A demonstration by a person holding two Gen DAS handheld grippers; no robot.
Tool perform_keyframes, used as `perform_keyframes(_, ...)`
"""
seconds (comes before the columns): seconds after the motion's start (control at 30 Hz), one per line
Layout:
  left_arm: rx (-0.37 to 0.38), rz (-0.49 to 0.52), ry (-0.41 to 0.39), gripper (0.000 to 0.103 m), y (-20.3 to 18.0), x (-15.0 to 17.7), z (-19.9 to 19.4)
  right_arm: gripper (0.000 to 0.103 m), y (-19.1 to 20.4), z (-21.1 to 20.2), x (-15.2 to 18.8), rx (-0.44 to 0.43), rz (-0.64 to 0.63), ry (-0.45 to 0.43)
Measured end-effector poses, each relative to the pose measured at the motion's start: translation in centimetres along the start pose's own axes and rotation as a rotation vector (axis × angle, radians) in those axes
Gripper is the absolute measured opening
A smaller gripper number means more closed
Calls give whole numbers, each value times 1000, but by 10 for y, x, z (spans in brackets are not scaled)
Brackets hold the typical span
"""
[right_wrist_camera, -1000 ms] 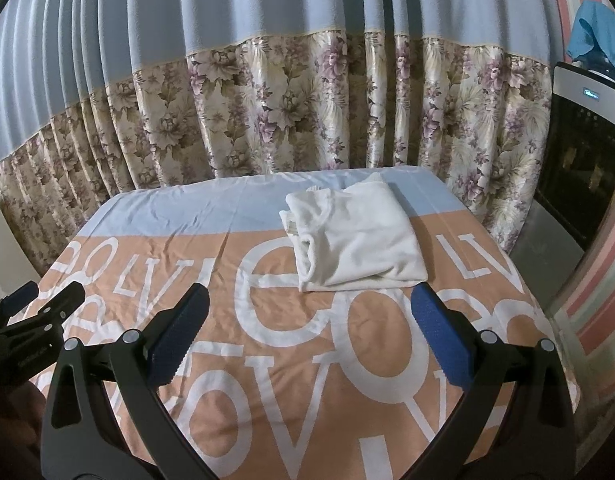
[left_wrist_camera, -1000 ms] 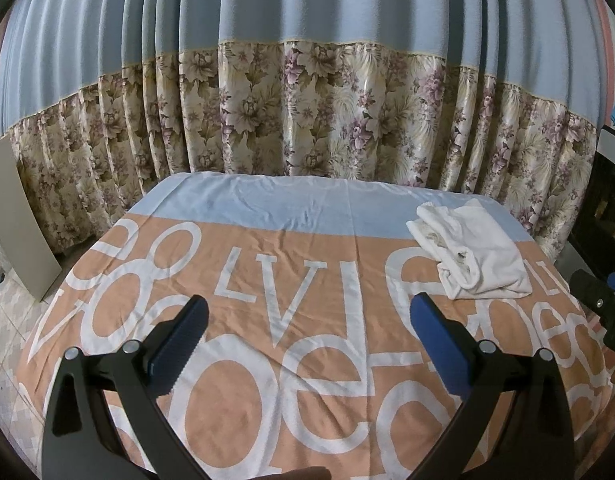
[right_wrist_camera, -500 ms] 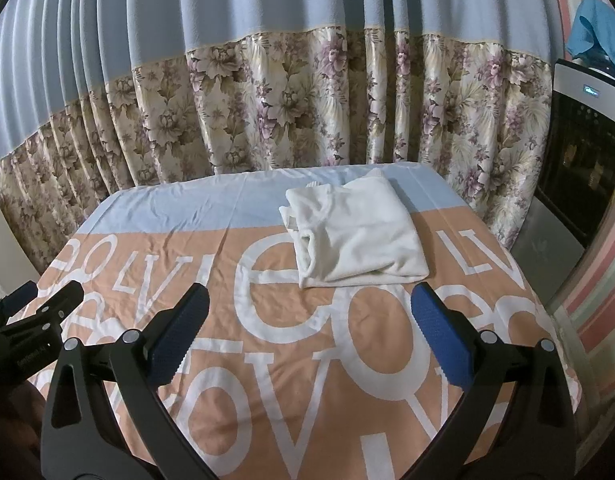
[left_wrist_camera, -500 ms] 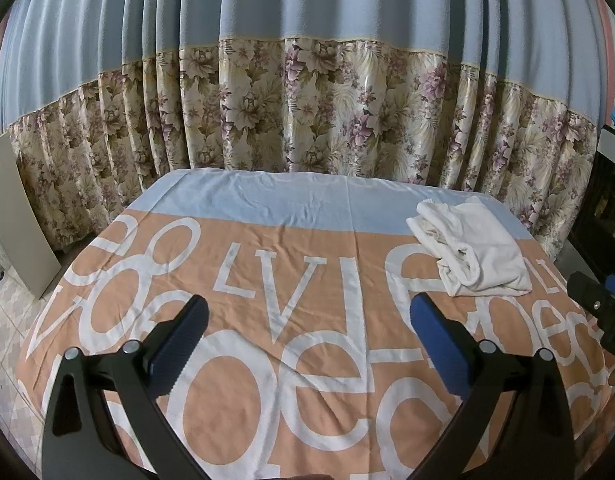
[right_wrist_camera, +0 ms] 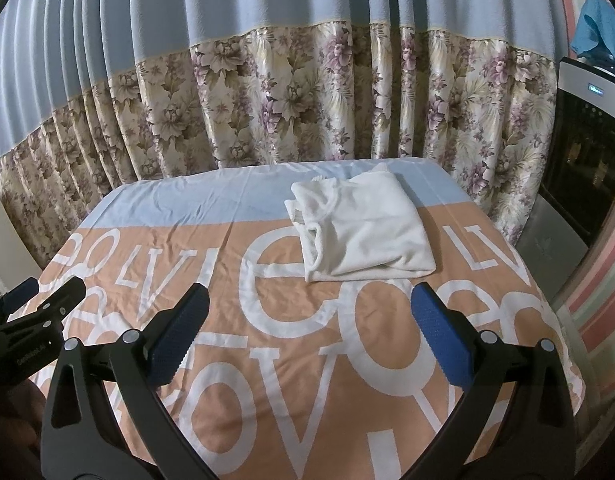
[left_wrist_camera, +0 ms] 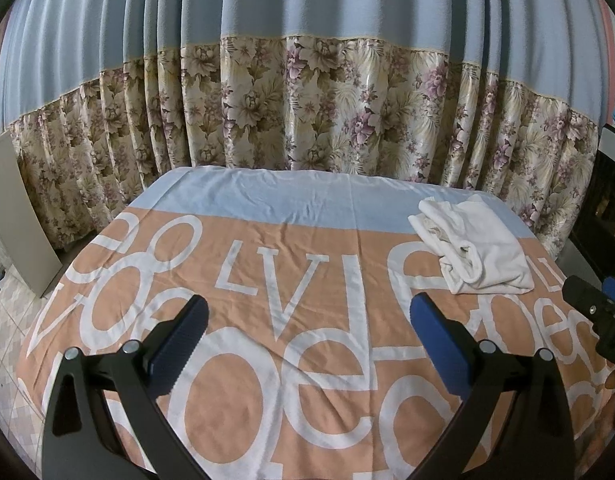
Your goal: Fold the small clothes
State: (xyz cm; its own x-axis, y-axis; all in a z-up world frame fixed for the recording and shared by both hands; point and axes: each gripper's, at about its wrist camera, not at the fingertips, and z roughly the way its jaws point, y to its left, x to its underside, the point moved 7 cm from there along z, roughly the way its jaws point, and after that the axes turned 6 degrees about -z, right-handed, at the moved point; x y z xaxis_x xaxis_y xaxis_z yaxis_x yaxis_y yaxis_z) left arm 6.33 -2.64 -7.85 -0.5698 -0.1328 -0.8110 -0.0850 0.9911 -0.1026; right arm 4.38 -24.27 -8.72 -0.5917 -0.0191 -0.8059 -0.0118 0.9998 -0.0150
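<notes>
White folded garment (right_wrist_camera: 363,228), long axis running away, both tools spread.

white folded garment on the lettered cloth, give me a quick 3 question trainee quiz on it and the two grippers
1. True or false: the left gripper is shut on the white folded cotton garment.
2. The garment lies nearer which edge of the orange tablecloth with big white letters: A) the far edge by the floral curtain, B) the near edge by the grippers?
3. How do the jaws of the right gripper stand, and what do they hold?

Key: 1 false; 2 A; 3 open, holding nothing.
</notes>
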Motion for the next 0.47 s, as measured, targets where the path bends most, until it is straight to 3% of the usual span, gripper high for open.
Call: perform_keyframes(0.47,0,-23,14,101,5,1,1,100,0,1,0,-2,-2,3)
